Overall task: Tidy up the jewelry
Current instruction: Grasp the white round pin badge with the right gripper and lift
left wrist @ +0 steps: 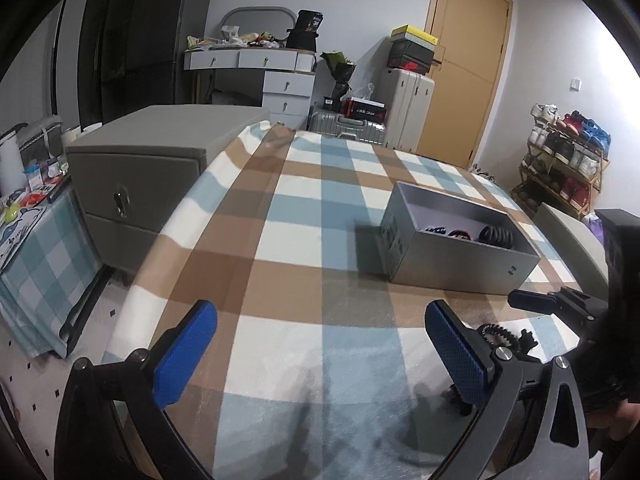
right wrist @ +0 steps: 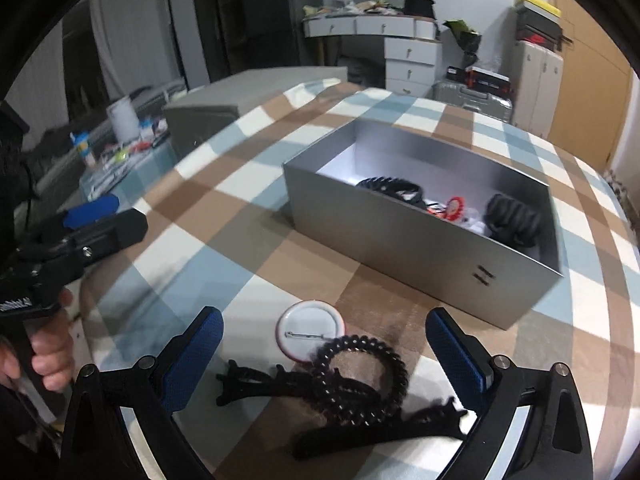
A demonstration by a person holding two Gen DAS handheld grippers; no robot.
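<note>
A grey open box (right wrist: 424,240) stands on the checked cloth and holds black spiral hair ties (right wrist: 514,218) and a red item. It also shows in the left wrist view (left wrist: 460,264). In front of my right gripper (right wrist: 324,356), which is open, lie a white pin badge (right wrist: 310,326), a black spiral hair tie (right wrist: 360,380) and black hair claws (right wrist: 256,384). My left gripper (left wrist: 320,352) is open and empty over bare cloth, left of the box. The right gripper shows at the right in the left wrist view (left wrist: 532,300).
The table with the checked cloth (left wrist: 304,240) ends at the left. A grey cabinet (left wrist: 152,160) stands beyond it, with a cluttered low table (left wrist: 36,216) further left. Suitcases, drawers and a shoe rack (left wrist: 568,160) stand along the far wall.
</note>
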